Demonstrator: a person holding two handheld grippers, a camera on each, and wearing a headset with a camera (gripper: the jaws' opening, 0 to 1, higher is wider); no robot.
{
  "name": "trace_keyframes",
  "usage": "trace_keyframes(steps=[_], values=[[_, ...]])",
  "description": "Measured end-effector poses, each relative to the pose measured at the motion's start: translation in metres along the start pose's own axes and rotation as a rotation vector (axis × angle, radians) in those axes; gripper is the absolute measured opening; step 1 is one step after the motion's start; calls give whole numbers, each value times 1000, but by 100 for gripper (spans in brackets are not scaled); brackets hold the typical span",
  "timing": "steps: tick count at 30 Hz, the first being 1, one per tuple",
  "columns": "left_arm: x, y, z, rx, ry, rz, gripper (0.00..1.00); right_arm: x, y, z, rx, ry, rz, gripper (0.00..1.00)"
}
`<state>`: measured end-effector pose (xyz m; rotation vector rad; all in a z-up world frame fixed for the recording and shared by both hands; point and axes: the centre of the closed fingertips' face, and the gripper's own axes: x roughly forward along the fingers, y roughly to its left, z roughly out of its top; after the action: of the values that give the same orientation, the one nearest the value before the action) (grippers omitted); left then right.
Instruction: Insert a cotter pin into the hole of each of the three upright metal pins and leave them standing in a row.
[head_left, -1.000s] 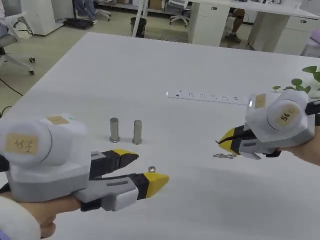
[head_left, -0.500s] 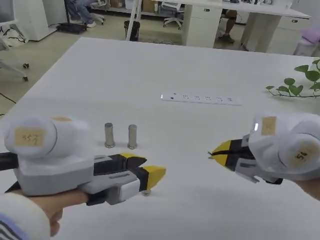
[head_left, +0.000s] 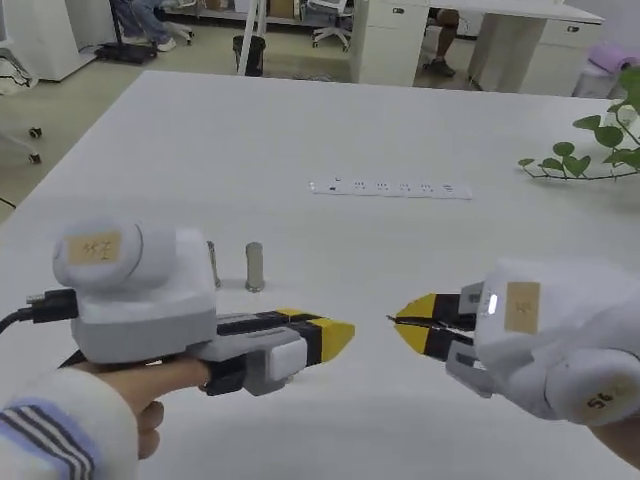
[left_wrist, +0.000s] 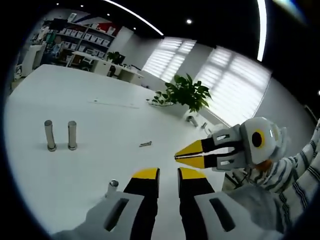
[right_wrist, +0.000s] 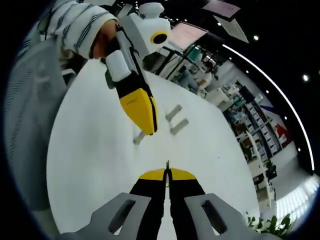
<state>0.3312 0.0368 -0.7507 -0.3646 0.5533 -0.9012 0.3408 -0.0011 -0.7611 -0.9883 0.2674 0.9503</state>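
While the left hand-held gripper (left_wrist: 168, 174) gapes, the right (head_left: 408, 323), labelled 56, pinches a cotter pin (right_wrist: 167, 164).

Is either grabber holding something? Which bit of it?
The right gripper pinches a thin cotter pin in its shut jaws, with only the tip poking out in front. The left gripper holds nothing.

Left gripper (head_left: 340, 332): pale grey, blocky shell, and there are the black jaws, capped in bright yellow.
Right gripper (head_left: 398, 322): same colours, white-grey shell with black jaws tipped yellow.
Light (head_left: 492, 303): small and white, glowing on the right gripper's shell.
Stickers: a tan sticker (head_left: 98, 248) with handwritten digits on the left shell, and two more on the right, one reading 56.
Cable (head_left: 30, 308): black, plugged into the back of the left shell.
Left sleeve (head_left: 55, 440): white knit, thin blue and pinkish stripes.
Right sleeve (left_wrist: 300, 170): striped as well, dark lines on white.
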Motion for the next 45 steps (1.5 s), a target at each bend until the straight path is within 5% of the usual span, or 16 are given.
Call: trace_keyframes(steps=[16,45], values=[[9,-5,-15,-26,67,-53,5,3,21,20,-57,-30,27,2],[9,-10,-18,-90,83,-86,1,4,28,22,-48,-32,48,2]])
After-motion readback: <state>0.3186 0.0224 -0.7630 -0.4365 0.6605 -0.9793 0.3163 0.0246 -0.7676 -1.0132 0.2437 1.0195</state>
